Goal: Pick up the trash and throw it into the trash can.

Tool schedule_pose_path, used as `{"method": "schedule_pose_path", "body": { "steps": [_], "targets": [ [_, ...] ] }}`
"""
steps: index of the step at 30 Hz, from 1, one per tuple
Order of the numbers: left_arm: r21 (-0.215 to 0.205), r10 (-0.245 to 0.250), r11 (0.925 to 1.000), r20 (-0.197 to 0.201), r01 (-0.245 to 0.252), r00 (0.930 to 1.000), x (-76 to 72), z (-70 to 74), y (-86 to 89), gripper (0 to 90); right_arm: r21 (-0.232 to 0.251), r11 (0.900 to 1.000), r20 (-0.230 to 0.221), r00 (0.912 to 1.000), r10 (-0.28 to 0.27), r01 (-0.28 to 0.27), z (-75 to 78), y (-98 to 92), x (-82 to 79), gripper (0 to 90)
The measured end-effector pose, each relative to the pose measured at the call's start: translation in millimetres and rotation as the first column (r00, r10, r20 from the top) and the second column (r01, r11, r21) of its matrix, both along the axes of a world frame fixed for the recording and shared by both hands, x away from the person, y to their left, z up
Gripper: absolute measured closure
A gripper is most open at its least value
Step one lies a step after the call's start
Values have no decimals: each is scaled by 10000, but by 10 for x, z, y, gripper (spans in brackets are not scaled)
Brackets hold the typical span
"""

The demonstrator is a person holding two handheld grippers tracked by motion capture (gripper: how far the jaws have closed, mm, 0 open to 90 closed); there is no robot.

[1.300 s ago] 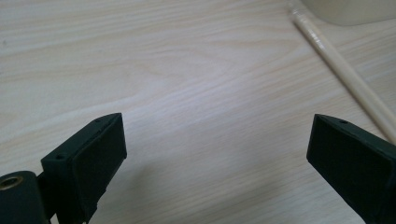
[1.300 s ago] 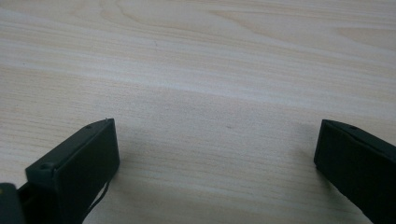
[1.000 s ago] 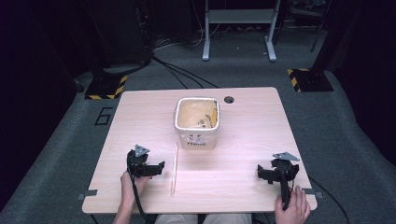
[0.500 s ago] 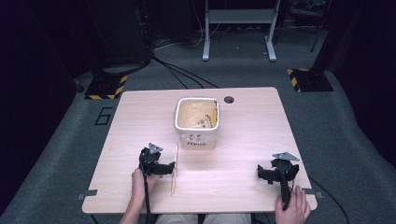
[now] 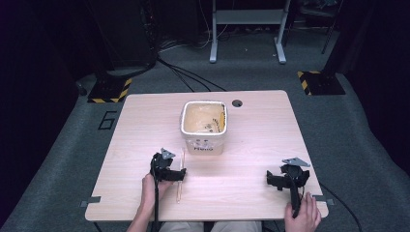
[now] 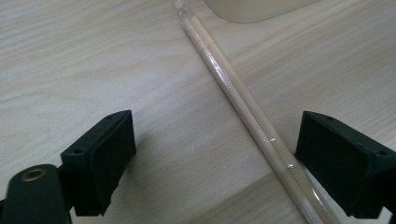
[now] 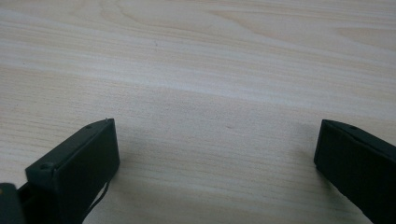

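A pair of wooden chopsticks (image 5: 180,176) in a clear wrapper lies on the table in front of a cream square tub (image 5: 204,126) labelled "Hello". My left gripper (image 5: 181,173) points right, low over the table, straddling the chopsticks. In the left gripper view the chopsticks (image 6: 243,102) run diagonally between the jaws, close to the right one. My left gripper (image 6: 224,158) is open; its jaws have just been closing and the pads are not touching the sticks. My right gripper (image 5: 271,181) rests at the front right, and the right gripper (image 7: 219,163) is open over bare wood.
The light wood table (image 5: 145,121) has a round cable hole (image 5: 237,103) behind the tub. The tub's base (image 6: 257,9) shows just beyond the chopsticks' far end. Dark floor, cables and stand legs surround the table.
My left gripper has moved right from the front left of the table until its jaws straddle the chopsticks. The right gripper has stayed put.
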State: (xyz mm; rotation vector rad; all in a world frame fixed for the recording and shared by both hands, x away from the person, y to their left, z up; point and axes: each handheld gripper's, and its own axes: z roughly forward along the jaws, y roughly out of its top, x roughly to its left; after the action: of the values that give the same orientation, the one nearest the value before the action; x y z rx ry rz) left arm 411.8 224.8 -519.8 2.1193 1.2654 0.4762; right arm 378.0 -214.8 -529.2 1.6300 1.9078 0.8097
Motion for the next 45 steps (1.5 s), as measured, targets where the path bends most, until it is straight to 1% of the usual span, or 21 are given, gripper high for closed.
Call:
{"method": "schedule_pose_path", "body": {
  "steps": [2, 3, 4, 5, 6, 7, 9, 11, 13, 14, 19, 20, 24, 28, 33, 34, 36, 39, 45],
  "targets": [
    [-150, 35, 9999, 64, -34, 10000, -25, 3, -4, 187, 7, 10000, -14, 10000, -18, 18, 1, 1, -1, 0],
    [-140, -50, 9999, 183, 53, 9998, -38, 7, 1, 241, 7, 10000, -14, 10000, -19, 19, 1, 1, -1, 0],
    [-193, -6, 9998, 211, 10, 9998, -50, 6, -3, 282, 10, 10000, -11, 10000, -20, 20, 0, 1, -1, 0],
    [-211, -31, 9998, 257, 36, 9997, -57, 5, 1, 293, 9, 10000, -14, 10000, -18, 18, 0, 1, -1, 0],
    [-188, -42, 9998, 305, 48, 9995, -65, 10, 9, 325, 8, 10000, -14, 10000, -17, 17, 0, 1, -1, 0],
    [-245, 11, 9997, 290, -4, 9996, -72, 12, 15, 366, 9, 10000, -12, 10000, -18, 18, 0, 1, -1, 0],
    [-293, 159, 9995, 306, -150, 9994, -76, 16, 27, 420, 9, 10000, -14, 10000, -17, 17, 0, 1, -1, 0],
    [-264, 251, 9994, 350, -242, 9991, -84, 21, 41, 486, 8, 10000, -11, 10000, -18, 18, 0, 1, -1, 0],
    [-321, 279, 9991, 376, -267, 9989, -91, 19, 43, 541, 8, 10000, -15, 10000, -17, 17, 0, 1, -1, 0],
    [-327, 318, 9990, 435, -304, 9985, -104, 19, 42, 564, 7, 10000, -10, 10000, -16, 16, 0, 1, -1, 0],
    [-363, 265, 9990, 430, -249, 9987, -113, 22, 63, 672, 8, 10000, -14, 10000, -17, 17, 0, 1, -1, 0],
    [-411, 309, 9987, 489, -289, 9983, -112, 17, 78, 693, 22, 10000, 26, 10000, 1, -1, -2, -1, -2, 0],
    [-380, 281, 9989, 469, -263, 9985, -108, 20, 95, 734, 5, 10000, 32, 10000, 2, -2, -3, -1, -1, 0],
    [-427, 325, 9986, 500, -304, 9982, -108, 17, 105, 747, 19, 10000, 28, 10000, 6, -7, -2, -1, -1, 0],
    [-438, 269, 9987, 426, -250, 9987, -101, 21, 125, 764, 18, 10000, 30, 10000, 5, -5, -2, -1, -1, 0],
    [-360, 256, 9991, 506, -238, 9984, -95, 22, 134, 767, 19, 10000, 28, 10000, 6, -6, -2, -1, -1, 0],
    [-286, 251, 9993, 513, -236, 9984, -92, 27, 144, 774, 18, 10000, 29, 10000, 5, -5, -2, -1, -1, 0],
    [-338, 214, 9992, 563, -195, 9982, -95, 41, 169, 790, 9, 10000, -19, 10000, 17, -17, 1, -2, -2, 0],
    [-237, 140, 9996, 636, -125, 9979, -95, 62, 190, 808, 19, 10000, 20, 10000, 9, -9, -2, -1, -1, 0]
  ]
}}
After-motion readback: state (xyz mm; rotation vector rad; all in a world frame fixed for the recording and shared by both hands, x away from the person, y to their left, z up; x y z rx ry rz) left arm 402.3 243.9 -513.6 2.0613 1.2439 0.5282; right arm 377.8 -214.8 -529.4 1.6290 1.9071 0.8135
